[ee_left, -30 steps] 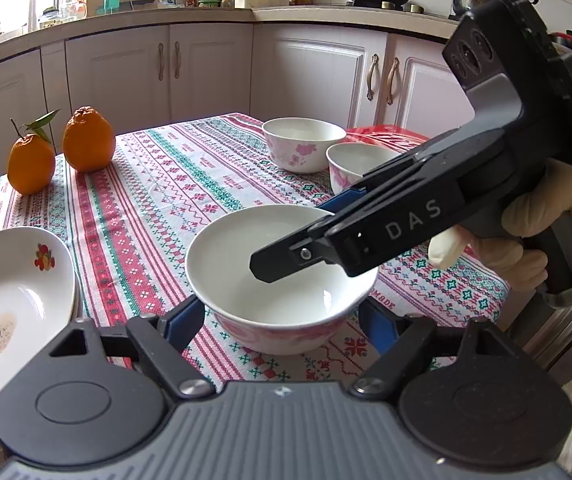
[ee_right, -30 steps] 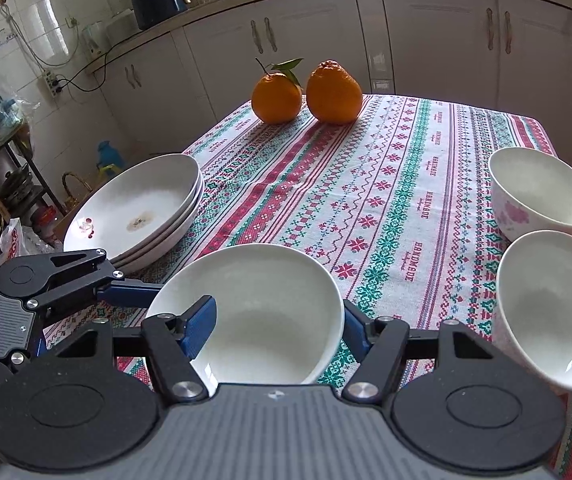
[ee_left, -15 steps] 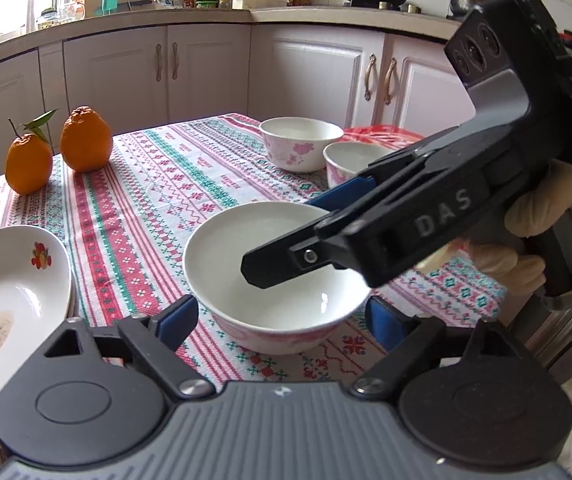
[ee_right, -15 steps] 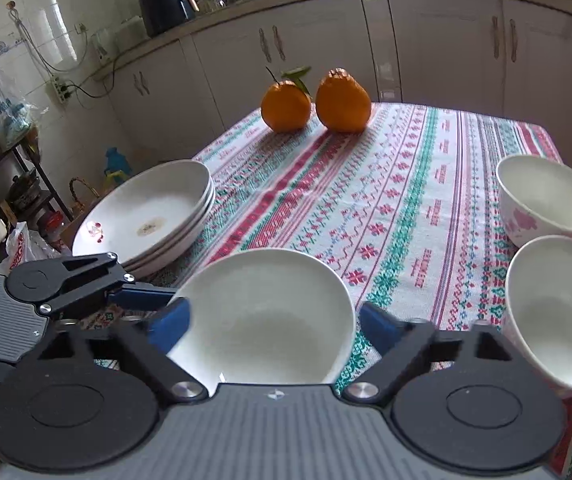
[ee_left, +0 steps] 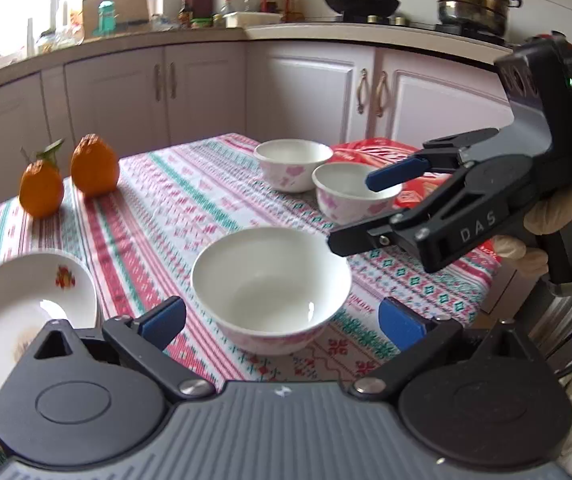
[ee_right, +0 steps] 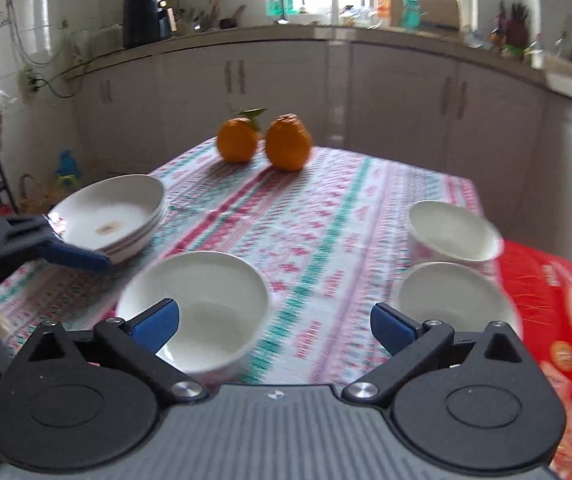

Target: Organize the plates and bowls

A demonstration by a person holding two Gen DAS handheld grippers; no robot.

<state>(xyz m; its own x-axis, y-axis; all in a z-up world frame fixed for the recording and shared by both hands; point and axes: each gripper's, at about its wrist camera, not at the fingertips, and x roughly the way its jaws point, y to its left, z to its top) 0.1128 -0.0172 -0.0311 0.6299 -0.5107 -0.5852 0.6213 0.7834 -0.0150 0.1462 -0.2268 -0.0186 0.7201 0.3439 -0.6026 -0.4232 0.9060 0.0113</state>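
Striped cloth covers the surface [ee_left: 173, 216]; everything sits on it. Plate stack [ee_right: 113, 216] at its left edge, a few white plates nested, top one with a brownish mark. Red bag [ee_right: 566, 320] at the right edge. Near bowl [ee_left: 271, 286] sits upright at the front middle, well apart from the stack. Two more bowls, far bowl [ee_left: 292, 164] and mid bowl [ee_left: 352, 192], stand just beside each other next to the bag. Two oranges [ee_right: 263, 144] at the back.

Handling, as a guess: bowls look like glazed ceramic, so stiff, slippery, breakable, moderate weight. Best hold is probably a pinch on the rim wall, one finger inside and one outside, or spanning the body under the rim. Set down softly when nesting.

Left gripper [ee_left: 281, 318]: fingers wide, nothing held, near bowl between them in view but not touching, bowl a bit ahead of the tips. Right gripper [ee_right: 271, 322]: fingers wide, nothing held, raised above the surface; near bowl is by its left finger, mid bowl just beyond the right finger, no contact. Right view is motion-blurred.
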